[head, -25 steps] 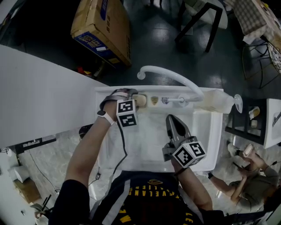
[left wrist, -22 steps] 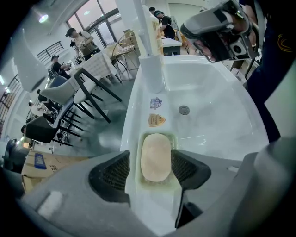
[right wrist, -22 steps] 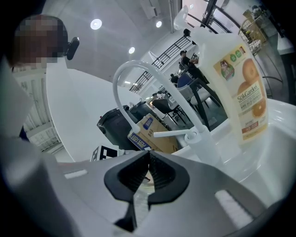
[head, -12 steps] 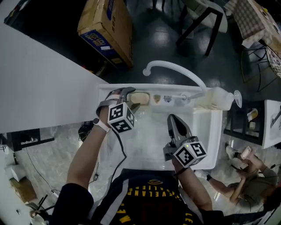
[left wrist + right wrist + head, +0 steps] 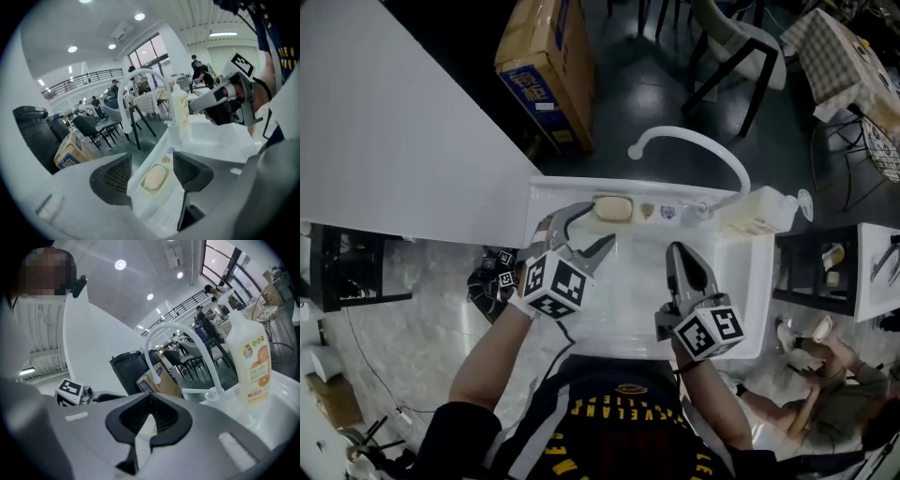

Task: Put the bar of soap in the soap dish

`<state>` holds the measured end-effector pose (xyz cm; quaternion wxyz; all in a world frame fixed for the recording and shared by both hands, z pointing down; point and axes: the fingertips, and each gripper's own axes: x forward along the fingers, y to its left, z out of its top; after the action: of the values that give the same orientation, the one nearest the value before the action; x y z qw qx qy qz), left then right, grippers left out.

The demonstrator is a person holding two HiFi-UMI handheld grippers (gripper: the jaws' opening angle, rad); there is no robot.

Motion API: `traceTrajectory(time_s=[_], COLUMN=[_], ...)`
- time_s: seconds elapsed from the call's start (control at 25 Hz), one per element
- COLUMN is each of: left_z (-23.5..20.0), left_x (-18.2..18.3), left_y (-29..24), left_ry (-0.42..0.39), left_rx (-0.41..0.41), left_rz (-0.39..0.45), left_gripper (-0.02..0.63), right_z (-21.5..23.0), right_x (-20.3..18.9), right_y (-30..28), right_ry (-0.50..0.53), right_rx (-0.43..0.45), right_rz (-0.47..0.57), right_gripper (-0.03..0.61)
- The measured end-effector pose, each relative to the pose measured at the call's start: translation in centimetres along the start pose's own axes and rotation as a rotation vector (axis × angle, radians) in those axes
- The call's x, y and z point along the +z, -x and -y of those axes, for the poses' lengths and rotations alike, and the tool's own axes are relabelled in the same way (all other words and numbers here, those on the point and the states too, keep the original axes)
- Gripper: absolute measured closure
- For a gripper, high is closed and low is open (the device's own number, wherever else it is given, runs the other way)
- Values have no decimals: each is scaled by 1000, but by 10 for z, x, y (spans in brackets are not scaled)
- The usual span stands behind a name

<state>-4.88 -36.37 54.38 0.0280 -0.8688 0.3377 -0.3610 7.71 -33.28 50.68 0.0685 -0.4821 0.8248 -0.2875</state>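
Head view: bar of soap (image 5: 612, 208) already lies in the soap dish (image 5: 594, 212) on the back ledge of the sink (image 5: 750, 300); left gripper (image 5: 586, 231) sits just in front of it with jaws wide apart and empty, and right gripper (image 5: 678, 258) is over the basin with jaws closed on nothing. Judged step is clearing away, so best to draw the left gripper straight back with jaws wide, so neither pad clips the dish or nudges the soap. Writing: pump bottle (image 5: 249, 364) label shows oranges but its text is too small to read, cardboard box (image 5: 546, 66) blue label is unreadable, shirt (image 5: 623, 422) print reads partly "EVELAN".
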Motion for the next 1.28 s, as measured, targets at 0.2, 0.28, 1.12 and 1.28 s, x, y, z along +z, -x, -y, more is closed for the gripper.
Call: traceTrajectory(time_s=[0.2, 0.28, 1.12, 1.28], left_z=[18, 14, 21, 27], left_x=[16, 28, 78, 76], left_y=[45, 71, 206, 213], left_ry=[194, 238, 213, 313], left_rx=[12, 72, 197, 183], left_rz=[128, 221, 576, 585], left_gripper=[333, 404, 612, 612], right_z=[-29, -42, -147, -155], right_x=[10, 13, 45, 49], right_y=[10, 13, 57, 62], right_ry=[73, 100, 330, 330], right_rx=[15, 26, 79, 62], right_rz=[27, 35, 177, 193], right_gripper=[572, 572, 575, 577])
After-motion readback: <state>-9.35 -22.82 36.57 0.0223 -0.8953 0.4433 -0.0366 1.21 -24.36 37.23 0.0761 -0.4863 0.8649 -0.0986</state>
